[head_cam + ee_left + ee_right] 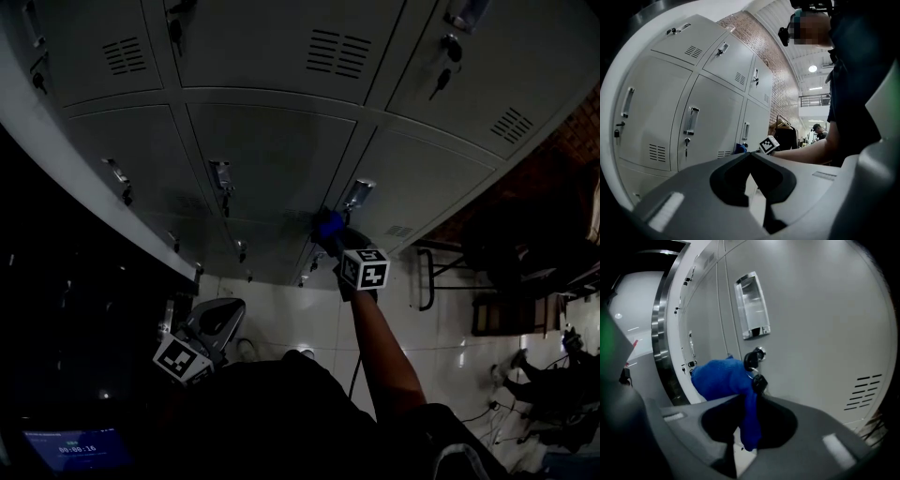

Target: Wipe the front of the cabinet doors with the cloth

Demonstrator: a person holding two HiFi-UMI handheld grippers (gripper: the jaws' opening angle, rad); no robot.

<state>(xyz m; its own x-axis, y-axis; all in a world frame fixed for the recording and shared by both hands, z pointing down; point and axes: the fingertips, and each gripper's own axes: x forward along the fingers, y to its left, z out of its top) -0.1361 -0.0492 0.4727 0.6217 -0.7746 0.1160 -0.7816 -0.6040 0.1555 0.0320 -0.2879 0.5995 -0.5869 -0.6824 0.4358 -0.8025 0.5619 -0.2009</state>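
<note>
The right arm (380, 347) is outstretched, with the right tool (749, 398) at its end, jaws clamped on the cloth (722, 376). The left tool (751, 154) is held low by the torso, jaws together, nothing between.

Key (758, 382) and handle (752, 305) jut beside cloth (719, 378); door (820, 333) rightward flat.

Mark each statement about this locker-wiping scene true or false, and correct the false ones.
1. The right gripper is shut on a blue cloth. True.
2. The left gripper holds a second cloth. False: its fingers are together with nothing between them.
3. The cloth is close beside a lock with a key hanging from it. True.
4. The cabinet door in front of the right gripper stands open. False: it is closed, like the doors around it.
</note>
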